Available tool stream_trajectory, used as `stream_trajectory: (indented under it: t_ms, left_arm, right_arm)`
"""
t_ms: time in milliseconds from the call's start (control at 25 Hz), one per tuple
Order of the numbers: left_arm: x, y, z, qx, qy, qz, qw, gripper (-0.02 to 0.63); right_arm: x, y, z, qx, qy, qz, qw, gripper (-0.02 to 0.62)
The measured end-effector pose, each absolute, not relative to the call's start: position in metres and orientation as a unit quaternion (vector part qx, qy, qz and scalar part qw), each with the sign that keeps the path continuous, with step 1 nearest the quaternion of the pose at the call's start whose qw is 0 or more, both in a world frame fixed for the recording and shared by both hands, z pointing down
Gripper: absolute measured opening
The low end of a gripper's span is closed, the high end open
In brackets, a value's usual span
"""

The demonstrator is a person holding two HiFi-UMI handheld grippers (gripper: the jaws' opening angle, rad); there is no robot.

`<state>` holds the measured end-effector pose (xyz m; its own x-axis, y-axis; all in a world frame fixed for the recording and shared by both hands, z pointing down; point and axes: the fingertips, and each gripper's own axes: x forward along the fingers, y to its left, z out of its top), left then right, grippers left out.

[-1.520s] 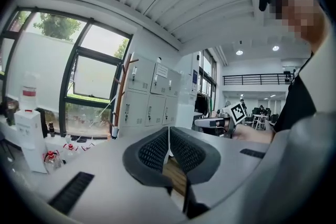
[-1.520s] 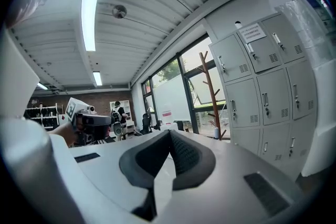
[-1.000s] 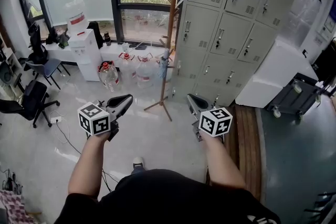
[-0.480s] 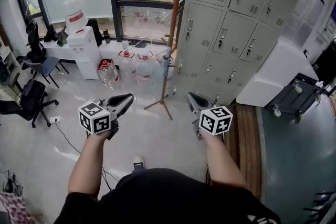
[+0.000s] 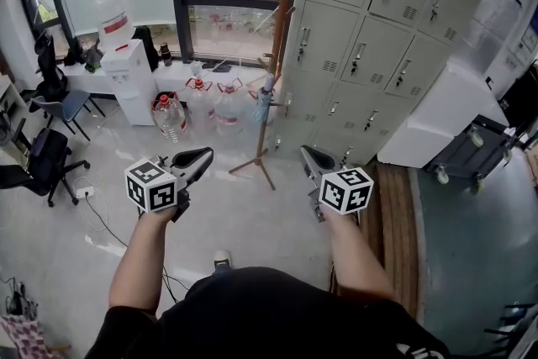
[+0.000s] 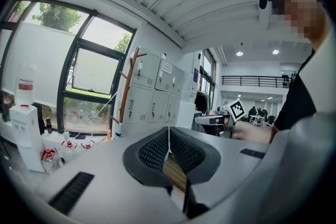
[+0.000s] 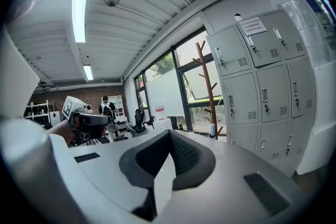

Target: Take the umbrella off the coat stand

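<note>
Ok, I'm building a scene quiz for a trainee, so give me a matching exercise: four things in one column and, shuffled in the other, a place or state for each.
Things:
1. umbrella
2. water dispenser
3. black office chair
4. left gripper

Places or states:
A. jaws together, holding nothing
B. hanging on the wooden coat stand
C. on the floor at the far left
D. by the window, a bottle on top

Pairs: 1-B; 2-D; 3-C; 4-A
</note>
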<state>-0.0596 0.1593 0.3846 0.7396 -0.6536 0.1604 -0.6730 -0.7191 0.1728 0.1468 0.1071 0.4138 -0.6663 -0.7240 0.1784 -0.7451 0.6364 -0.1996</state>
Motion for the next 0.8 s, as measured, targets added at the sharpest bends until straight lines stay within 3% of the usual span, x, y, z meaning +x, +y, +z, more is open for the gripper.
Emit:
stream_trajectory:
  t_ms: [800]
  left_arm:
    - [-0.09, 0.068, 0.397, 0.936, -0.324, 0.062, 0.128, 0.028]
  right_arm:
    - [0.116, 0.018, 0.427, 0.43, -0.89, 0.142, 0.057, 0.014]
